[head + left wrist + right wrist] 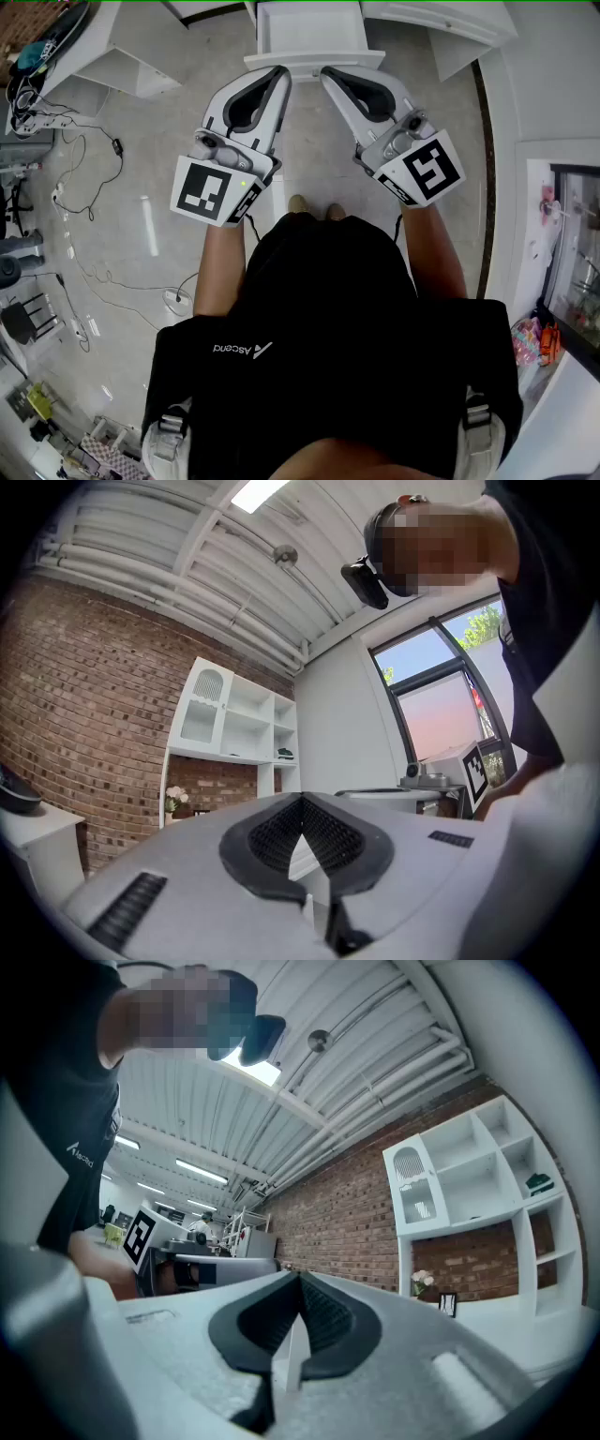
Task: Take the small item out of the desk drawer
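Note:
A white desk drawer (309, 37) stands pulled out at the top centre of the head view, and I see no small item in the part of it that shows. My left gripper (281, 71) is held just before the drawer's front edge, its jaws shut with nothing between them. My right gripper (327, 73) is beside it, also shut and empty. Both point steeply upward: the left gripper (302, 800) faces a ceiling and a window, and the right gripper (300, 1278) faces a brick wall. The drawer does not show in either gripper view.
Cables (89, 178) trail over the grey floor at the left. White desk parts (112, 56) flank the drawer on both sides. A white counter (548, 187) runs along the right edge. A white shelf unit (234, 719) stands against the brick wall (337, 1218).

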`<action>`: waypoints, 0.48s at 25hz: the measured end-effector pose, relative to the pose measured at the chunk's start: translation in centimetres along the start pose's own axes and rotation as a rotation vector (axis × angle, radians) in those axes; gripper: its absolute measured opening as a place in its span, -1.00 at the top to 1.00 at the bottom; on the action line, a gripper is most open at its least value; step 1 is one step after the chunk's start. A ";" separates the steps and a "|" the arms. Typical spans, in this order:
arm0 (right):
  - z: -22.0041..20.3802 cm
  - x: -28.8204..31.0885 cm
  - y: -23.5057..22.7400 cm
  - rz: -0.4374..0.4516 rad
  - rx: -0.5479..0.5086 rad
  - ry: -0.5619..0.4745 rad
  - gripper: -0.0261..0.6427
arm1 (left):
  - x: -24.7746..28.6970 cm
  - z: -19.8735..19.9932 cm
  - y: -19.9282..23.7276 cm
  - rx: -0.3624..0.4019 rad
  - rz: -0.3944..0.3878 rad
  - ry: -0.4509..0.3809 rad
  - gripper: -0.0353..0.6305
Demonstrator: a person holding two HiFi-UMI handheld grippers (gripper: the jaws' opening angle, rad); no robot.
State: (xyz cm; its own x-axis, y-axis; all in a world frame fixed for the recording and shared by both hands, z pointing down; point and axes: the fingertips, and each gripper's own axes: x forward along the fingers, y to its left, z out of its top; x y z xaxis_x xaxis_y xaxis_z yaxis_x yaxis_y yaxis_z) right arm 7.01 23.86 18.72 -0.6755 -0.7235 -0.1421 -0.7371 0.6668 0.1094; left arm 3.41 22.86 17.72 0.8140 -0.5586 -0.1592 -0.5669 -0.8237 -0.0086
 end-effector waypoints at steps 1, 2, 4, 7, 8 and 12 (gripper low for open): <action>0.1 0.1 0.0 0.003 0.003 -0.004 0.92 | 0.0 0.0 0.1 0.000 0.000 0.000 0.90; 0.1 0.2 -0.1 0.006 0.007 -0.008 0.92 | 0.1 -0.1 0.2 -0.001 0.000 0.001 0.90; 0.2 0.2 -0.2 0.009 0.018 -0.018 0.92 | 0.1 -0.2 0.4 -0.002 0.002 0.001 0.90; 0.0 0.3 -0.3 0.000 0.022 -0.017 0.92 | -0.2 -0.2 0.8 -0.004 0.004 0.000 0.90; 0.0 0.4 -0.4 -0.002 0.020 -0.013 0.92 | -0.3 -0.2 1.1 -0.005 0.005 -0.001 0.90; -0.3 1.1 -0.3 -0.006 0.008 -0.001 0.92 | -1.1 -0.2 2.3 -0.004 0.012 -0.007 0.90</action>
State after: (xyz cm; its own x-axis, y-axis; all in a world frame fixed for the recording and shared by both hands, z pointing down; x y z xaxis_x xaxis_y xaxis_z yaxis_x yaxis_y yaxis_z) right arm 6.45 22.81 18.82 -0.6709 -0.7275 -0.1440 -0.7412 0.6637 0.1006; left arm 1.18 21.55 18.08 0.8063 -0.5678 -0.1658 -0.5761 -0.8174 -0.0024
